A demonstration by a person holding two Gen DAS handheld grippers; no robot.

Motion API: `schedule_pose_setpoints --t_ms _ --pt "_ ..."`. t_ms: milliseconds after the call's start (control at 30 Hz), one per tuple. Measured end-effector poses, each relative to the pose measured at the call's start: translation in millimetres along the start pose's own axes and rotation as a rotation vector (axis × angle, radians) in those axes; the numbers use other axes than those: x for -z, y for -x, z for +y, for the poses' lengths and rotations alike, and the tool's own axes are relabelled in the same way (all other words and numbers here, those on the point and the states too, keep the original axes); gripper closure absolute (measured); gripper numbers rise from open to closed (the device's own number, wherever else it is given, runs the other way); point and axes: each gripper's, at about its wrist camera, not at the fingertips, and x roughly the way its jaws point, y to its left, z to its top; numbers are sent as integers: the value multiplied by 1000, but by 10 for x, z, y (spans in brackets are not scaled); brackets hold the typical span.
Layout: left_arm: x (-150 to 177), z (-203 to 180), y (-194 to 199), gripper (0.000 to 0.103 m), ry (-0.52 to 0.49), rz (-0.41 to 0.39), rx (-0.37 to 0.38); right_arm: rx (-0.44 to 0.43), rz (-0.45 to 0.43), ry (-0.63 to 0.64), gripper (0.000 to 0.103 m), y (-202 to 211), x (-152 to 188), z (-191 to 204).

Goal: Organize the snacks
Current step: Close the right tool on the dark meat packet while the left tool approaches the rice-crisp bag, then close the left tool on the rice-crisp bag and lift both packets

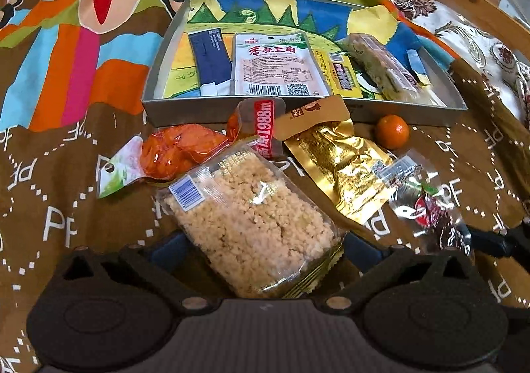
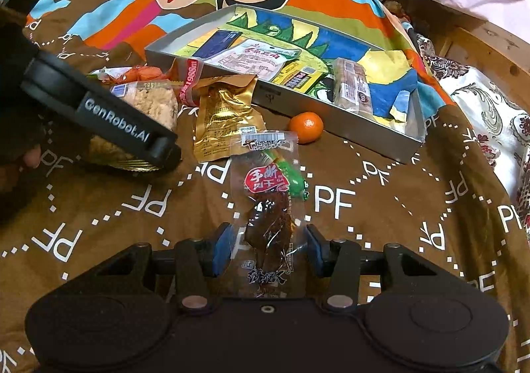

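A clear packet of rice crackers (image 1: 251,217) lies on the brown cloth between the wide-apart pads (image 1: 169,250) of my left gripper (image 1: 265,252), which stands open; neither pad presses on it. One left finger (image 2: 132,131) crosses over that packet (image 2: 155,101) in the right wrist view. My right gripper (image 2: 268,250) is shut on a clear packet of dark dried meat (image 2: 268,224), its blue pads against both wrapper edges. The grey box (image 1: 198,110) behind holds a navy sachet (image 1: 212,58), a white packet (image 1: 275,65) and a wrapped bar (image 1: 381,65).
In front of the box lie an orange sausage packet (image 1: 179,151), a red-labelled packet (image 1: 261,124), a gold pouch (image 1: 347,161) and a mandarin (image 1: 392,130). A wooden frame (image 2: 480,42) and patterned fabric (image 2: 480,101) border the cloth on the right.
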Motion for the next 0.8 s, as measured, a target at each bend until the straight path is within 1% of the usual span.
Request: schedule_pose_setpoints --t_ms 67,100,200,267,300,333,400,500,533,567,700,800 --pt "-22 36 11 1 30 8 16 2 0 2 54 -2 3 5" --pt "-38 74 30 1 63 9 33 3 0 2 54 -1 6 6" --pt "-101 224 36 1 206 18 87 3 0 3 53 -2 9 9" --pt "-144 307 -14 1 303 26 108 4 0 9 53 -6 10 17" --pt "-155 327 -41 1 334 23 108 4 -1 11 53 -9 7 18" --pt "-159 325 -64 1 342 20 101 4 -2 13 53 -10 6 23" --pt "-170 241 -98 1 298 15 62 6 -4 14 53 -13 7 29" --pt "-140 39 -162 2 151 18 -18 7 -12 10 53 -15 12 29" --pt "-123 7 -164 5 122 13 -36 9 -14 11 54 -17 13 33" --pt "-96 -23 -153 5 96 4 -54 11 -17 14 54 -14 13 40" --pt "-26 5 -57 13 89 -5 -38 27 -38 54 54 36 23 106" --pt "87 35 59 14 94 5 -8 57 -60 123 54 72 40 187"
